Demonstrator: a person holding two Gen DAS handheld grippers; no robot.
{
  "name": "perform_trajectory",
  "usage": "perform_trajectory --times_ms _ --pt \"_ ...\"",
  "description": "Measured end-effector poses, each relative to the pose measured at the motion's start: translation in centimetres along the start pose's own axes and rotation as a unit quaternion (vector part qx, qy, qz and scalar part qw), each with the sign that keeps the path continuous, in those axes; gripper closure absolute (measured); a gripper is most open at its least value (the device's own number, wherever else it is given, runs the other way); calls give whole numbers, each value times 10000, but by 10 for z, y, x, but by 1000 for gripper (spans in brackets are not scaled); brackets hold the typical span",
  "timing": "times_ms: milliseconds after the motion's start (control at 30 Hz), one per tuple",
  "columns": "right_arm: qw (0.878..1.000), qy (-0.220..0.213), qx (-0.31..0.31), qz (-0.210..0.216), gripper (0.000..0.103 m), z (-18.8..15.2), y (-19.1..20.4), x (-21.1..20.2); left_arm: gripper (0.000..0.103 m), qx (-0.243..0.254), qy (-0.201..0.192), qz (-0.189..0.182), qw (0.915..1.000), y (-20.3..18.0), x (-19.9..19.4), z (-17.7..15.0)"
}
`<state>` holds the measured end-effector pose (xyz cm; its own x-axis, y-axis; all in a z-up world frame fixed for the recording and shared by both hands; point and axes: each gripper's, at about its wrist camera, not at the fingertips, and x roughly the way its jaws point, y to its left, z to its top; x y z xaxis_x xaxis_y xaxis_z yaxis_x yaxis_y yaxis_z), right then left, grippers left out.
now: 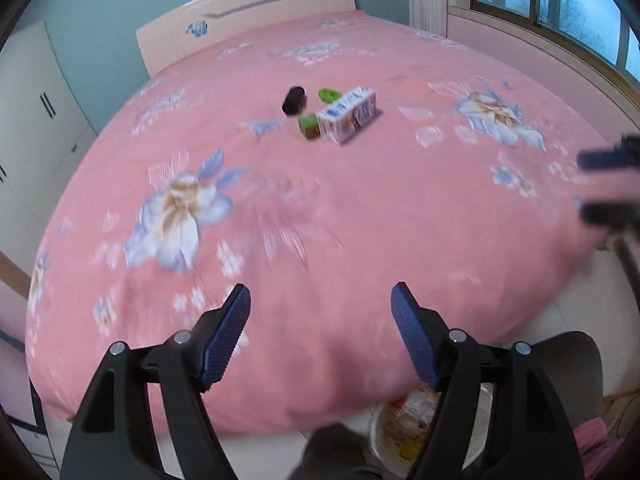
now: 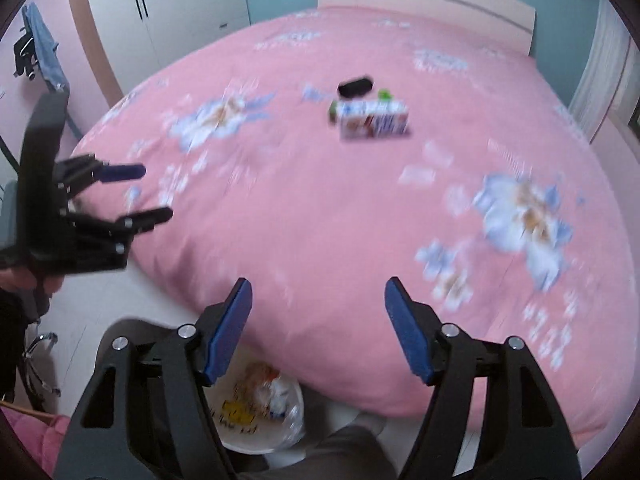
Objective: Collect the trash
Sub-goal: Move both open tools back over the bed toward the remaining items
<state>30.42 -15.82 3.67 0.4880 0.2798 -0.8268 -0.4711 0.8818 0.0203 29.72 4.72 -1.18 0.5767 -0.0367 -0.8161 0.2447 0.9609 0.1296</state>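
A white and blue carton (image 1: 349, 115) lies on the pink bed with two small green items (image 1: 309, 126) and a black object (image 1: 294, 100) beside it; the carton also shows in the right wrist view (image 2: 374, 121) with the black object (image 2: 355, 86) behind it. My left gripper (image 1: 320, 334) is open and empty, low over the bed's near edge. My right gripper (image 2: 318, 330) is open and empty too. Each gripper shows in the other's view: the right one (image 1: 608, 190) at the far right, the left one (image 2: 132, 192) at the far left. Both frames are blurred.
A white bin (image 2: 260, 412) lined with a clear bag holds wrappers on the floor at the bed's foot, also seen in the left wrist view (image 1: 396, 436). The pink floral bedspread (image 1: 320, 208) fills the view. White wardrobes (image 2: 168, 4) stand left, a window (image 1: 560, 0) right.
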Motion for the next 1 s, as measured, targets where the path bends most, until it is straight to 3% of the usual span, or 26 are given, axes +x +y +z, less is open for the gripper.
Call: perform_trajectory --times_ms 400,1000 --pt "9997 -173 50 -134 34 111 -45 41 27 517 -156 81 9985 33 64 68" --pt "9987 384 184 -273 34 224 -110 221 27 961 -265 -524 9936 49 207 153"
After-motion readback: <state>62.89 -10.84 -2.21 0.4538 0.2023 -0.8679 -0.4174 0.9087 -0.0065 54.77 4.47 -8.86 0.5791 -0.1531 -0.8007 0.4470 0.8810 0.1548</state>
